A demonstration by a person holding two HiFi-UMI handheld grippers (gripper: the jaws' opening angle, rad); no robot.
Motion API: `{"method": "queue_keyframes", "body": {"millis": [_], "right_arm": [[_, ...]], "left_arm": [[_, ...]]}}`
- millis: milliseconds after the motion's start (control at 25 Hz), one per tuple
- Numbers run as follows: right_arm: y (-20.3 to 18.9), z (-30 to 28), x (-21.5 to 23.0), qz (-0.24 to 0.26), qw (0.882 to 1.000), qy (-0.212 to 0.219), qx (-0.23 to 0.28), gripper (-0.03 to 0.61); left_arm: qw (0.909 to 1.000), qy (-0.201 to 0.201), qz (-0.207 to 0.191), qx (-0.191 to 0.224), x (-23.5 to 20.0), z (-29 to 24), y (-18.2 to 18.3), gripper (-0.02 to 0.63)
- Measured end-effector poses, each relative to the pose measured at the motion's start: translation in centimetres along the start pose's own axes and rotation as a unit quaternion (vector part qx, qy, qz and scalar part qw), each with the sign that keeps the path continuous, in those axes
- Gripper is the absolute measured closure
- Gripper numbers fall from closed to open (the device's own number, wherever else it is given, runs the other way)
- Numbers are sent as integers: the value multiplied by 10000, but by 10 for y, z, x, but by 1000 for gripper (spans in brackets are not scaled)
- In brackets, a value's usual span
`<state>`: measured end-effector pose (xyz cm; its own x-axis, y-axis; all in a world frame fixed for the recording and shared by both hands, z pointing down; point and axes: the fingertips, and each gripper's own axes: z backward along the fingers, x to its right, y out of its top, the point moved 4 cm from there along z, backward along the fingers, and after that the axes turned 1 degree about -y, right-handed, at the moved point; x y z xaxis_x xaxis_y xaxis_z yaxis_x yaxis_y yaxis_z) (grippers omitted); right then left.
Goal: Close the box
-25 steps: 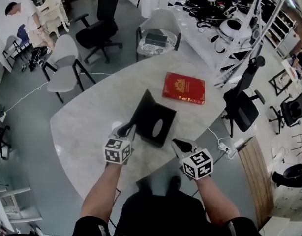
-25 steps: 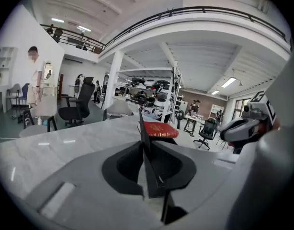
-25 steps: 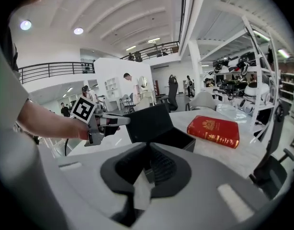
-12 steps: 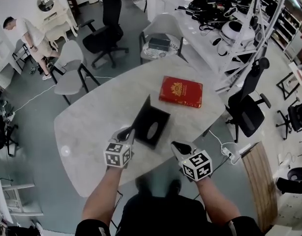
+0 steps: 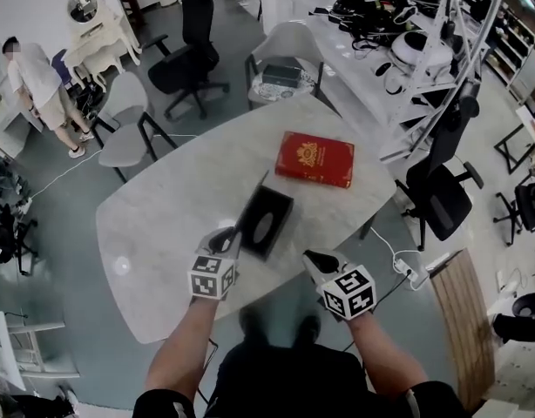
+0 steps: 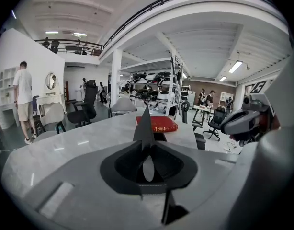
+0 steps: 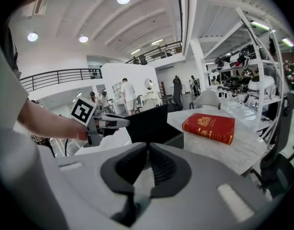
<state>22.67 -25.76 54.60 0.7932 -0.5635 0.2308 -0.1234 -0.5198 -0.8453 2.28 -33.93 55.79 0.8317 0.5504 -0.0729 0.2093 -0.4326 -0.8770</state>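
Swung up from its earlier lean, the lid [image 5: 250, 203] of the black box [image 5: 272, 220] now stands close to upright. The head view catches it nearly edge-on, where a second ago it showed a broad face. Box and red book [image 5: 314, 158] keep their spacing on the marble table [image 5: 163, 225]: the book lies beyond the box's far end, apart from it.

The box's long axis runs away from the person, tipped a little to the right, and the lid is hinged along its left long side. At the box's near-left corner sits the left gripper [image 5: 224, 236], plainly the nearer of the two. Its jaws have just been opening and stand a slit apart, with the lid's near edge rising between the tips and the pads seemingly just off it. Off the box's near-right corner, clear of it, the right gripper [image 5: 314, 257] is closed on nothing. To shut, I judge, the lid must fall rightward over the box's open body.
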Motion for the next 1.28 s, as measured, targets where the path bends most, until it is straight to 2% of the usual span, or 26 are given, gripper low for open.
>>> {"method": "queue_keyframes", "body": {"millis": [240, 440, 640, 760, 1000, 1280], "right_arm": [[-6, 8, 5, -88, 10000, -23, -5, 568], [-13, 11, 7, -125, 9999, -52, -6, 568], [-18, 16, 13, -207, 9997, -119, 8, 568], [-22, 21, 15, -263, 9995, -146, 4, 568], [-31, 25, 19, -338, 9993, -178, -43, 568], [-37, 30, 22, -397, 9990, -198, -52, 568]], "left_arm": [[9998, -33, -83, -167, 18, -7, -7, 505], [9992, -221, -145, -314, 36, -17, -19, 461], [9980, -273, -251, -513, 49, -25, -30, 449], [9967, -221, -457, -627, 54, -28, -34, 443], [9894, -39, -1124, -916, 64, -38, -45, 437], [9814, 20, -1477, -1228, 72, -46, -57, 431]]}}
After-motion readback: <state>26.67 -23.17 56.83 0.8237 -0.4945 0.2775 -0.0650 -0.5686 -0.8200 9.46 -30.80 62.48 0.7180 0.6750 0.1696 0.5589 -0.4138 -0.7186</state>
